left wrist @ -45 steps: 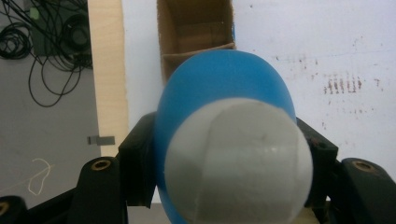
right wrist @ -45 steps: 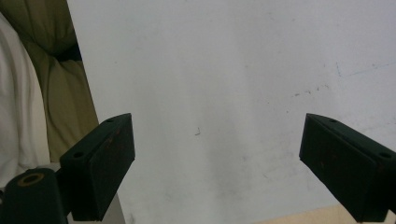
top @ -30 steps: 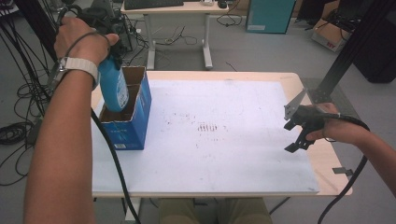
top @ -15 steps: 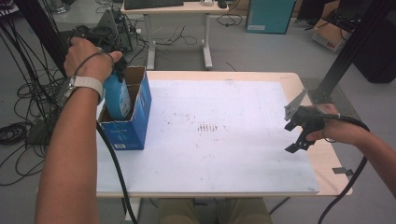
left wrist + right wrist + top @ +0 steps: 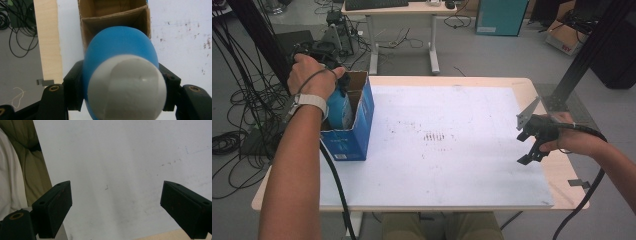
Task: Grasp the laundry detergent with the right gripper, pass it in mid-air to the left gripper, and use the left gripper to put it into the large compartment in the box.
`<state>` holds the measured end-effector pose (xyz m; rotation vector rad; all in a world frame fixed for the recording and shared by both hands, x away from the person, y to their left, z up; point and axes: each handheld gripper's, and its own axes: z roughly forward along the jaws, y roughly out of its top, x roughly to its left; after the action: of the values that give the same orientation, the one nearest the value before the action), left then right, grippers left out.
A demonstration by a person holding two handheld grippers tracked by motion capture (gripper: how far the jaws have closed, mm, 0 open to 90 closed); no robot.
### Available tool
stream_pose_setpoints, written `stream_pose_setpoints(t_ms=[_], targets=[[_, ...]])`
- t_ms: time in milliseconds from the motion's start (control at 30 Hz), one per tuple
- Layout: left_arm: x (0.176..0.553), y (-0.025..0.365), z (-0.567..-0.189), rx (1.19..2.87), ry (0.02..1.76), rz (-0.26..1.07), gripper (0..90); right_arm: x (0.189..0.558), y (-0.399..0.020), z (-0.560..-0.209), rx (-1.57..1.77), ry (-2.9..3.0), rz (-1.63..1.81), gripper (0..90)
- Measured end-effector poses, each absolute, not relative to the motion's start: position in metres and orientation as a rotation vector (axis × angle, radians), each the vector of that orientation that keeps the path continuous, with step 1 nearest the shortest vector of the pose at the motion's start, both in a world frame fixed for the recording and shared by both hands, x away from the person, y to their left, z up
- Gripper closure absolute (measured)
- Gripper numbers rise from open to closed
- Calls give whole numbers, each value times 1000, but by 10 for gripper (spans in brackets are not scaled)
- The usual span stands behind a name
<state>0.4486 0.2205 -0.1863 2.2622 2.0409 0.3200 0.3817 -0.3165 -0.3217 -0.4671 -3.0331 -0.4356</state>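
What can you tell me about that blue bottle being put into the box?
The blue bottle looks like smooth plastic, rounded, with a pale grey-white end facing the left gripper's camera. The left gripper clamps it, one black jaw on each side. It points down into the nearest compartment of the open cardboard box, partly inside, at the table's left edge. Whether it touches the box's walls or floor I cannot tell.

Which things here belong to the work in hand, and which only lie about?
In the work:
- blue bottle, clamped in the left tongs
- blue cardboard box

Lying about:
- right tongs, open, holding nothing
- white mat
- floor cables
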Motion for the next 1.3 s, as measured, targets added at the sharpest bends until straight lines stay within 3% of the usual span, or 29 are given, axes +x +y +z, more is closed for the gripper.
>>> stream_pose_setpoints(t_ms=[1300], targets=[[448, 223, -245, 2255, 2054, 292, 376, 384, -315, -323, -481, -3043, -425, 99]])
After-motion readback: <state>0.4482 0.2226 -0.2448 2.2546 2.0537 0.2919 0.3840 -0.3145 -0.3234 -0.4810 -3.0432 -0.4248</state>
